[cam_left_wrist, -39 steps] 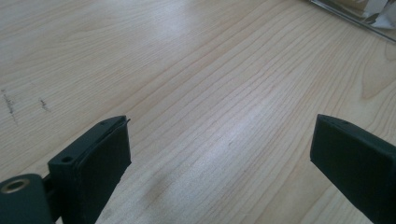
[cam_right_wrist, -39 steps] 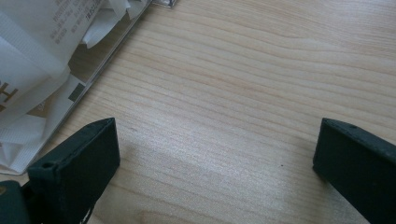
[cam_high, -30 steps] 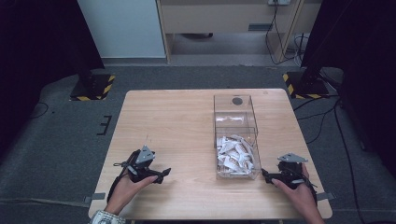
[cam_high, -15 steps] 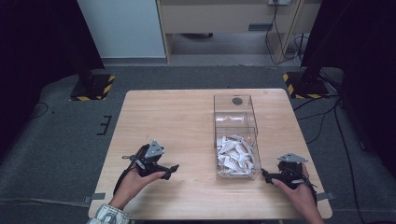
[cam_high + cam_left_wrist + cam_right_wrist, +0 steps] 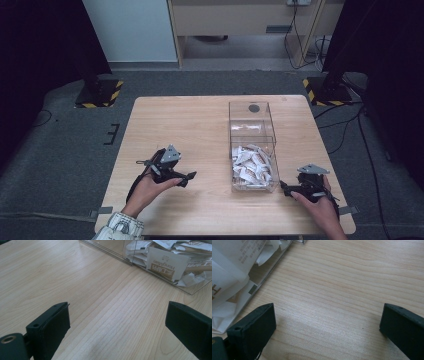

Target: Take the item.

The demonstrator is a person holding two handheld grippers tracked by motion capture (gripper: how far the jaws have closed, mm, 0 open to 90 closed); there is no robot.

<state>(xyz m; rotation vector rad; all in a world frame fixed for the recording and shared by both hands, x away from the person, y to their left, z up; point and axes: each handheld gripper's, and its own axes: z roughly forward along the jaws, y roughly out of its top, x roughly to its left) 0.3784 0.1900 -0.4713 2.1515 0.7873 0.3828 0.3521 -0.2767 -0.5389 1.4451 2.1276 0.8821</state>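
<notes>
The white paper sachets [image 5: 252, 165] lie heaped in the near compartment of the clear acrylic box [image 5: 252, 145] on the wooden table [image 5: 185, 125]; the far compartment looks empty. You should find them light, thin and floppy, likely slippery against each other, so pinch one by an edge or corner. Your left gripper [image 5: 186, 176] hangs just left of the box, jaws spread and empty. Your right gripper [image 5: 285, 189] sits at the box's near right corner, equally spread, holding nothing.
</notes>
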